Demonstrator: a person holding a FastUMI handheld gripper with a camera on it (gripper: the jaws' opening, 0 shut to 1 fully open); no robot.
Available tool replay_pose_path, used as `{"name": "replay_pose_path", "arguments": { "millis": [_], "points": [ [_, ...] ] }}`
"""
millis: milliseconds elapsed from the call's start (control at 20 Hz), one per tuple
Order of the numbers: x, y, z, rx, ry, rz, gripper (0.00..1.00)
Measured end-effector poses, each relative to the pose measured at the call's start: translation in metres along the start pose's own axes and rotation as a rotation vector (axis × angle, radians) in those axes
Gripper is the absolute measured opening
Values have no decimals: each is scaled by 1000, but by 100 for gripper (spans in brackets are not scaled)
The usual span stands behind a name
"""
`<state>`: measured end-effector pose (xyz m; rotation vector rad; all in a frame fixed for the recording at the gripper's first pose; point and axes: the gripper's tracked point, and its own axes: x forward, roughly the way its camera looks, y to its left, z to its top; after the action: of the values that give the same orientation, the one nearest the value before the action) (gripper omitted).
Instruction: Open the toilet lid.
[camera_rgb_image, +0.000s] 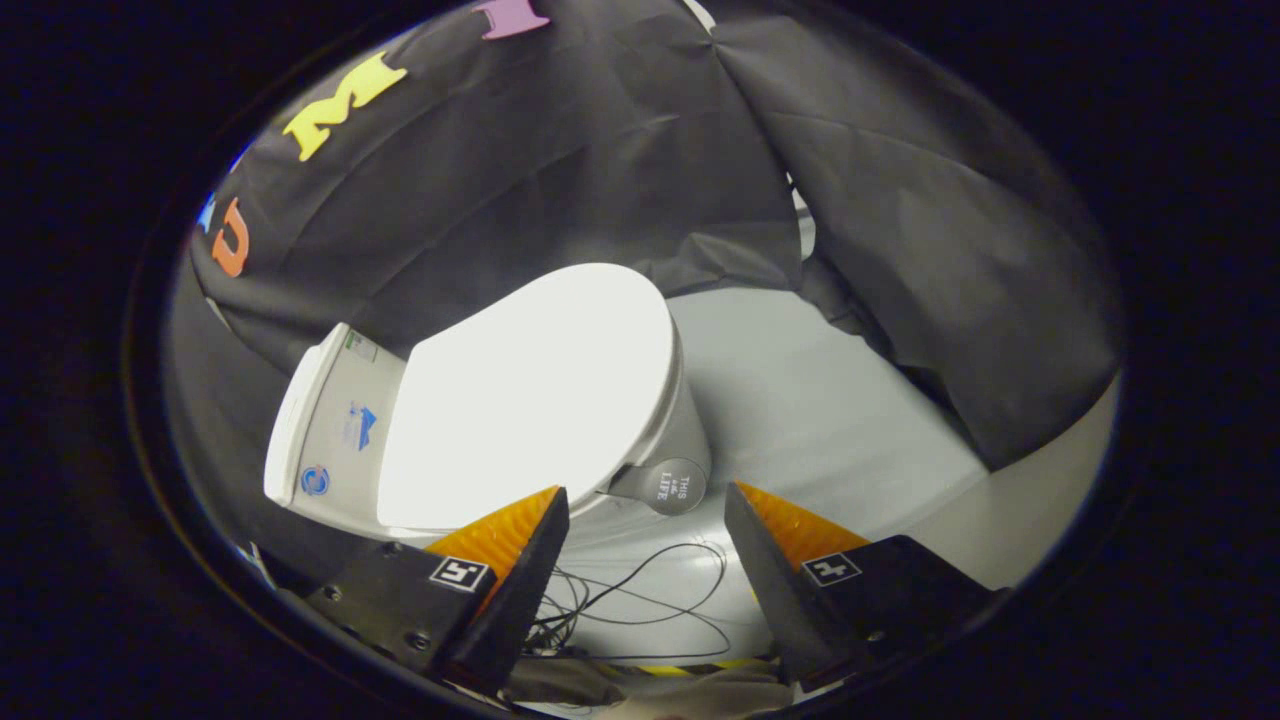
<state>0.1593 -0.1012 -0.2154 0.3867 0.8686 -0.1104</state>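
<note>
The toilet lid (530, 400) lies shut, flat on top of the toilet (660, 430), its white surface glaring so brightly under the light that no detail can be made out on it. It sits just ahead of the jaws and a little toward the left one, whose tip overlaps the lid's near edge in this view; whether that finger actually touches the lid cannot be told. At the far end of the lid stands the tank (330, 420), pale, tilted in the fisheye view, with small blue stickers on its face. On the side of the toilet body nearest the jaws a round grey knob (672, 486) sticks out, lying between the two fingers and just beyond their tips. The gripper (645, 515) has its jaws spread wide, with nothing between them but open space. Below that gap thin black cables (650, 590) loop loosely across the grey floor (830, 400), which stretches away to the right of the toilet. Behind and around the toilet hangs the creased black cloth wall (600, 150) of the booth, one fold of it drooping down on the right.
</note>
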Motion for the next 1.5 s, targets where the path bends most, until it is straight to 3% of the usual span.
{"name": "replay_pose_path", "arguments": {
  "millis": [450,600,800,1000,1300,1500],
  "points": [
    [34,-9,-3,141,35,76,95],
    [48,-15,-2,159,-1,103,83],
    [55,-14,-7,183,-8,165,78],
    [62,-9,-3,300,-15,243,66],
    [67,-8,2,401,-22,335,56],
    [63,-13,4,443,-39,355,44]
  ]
}}
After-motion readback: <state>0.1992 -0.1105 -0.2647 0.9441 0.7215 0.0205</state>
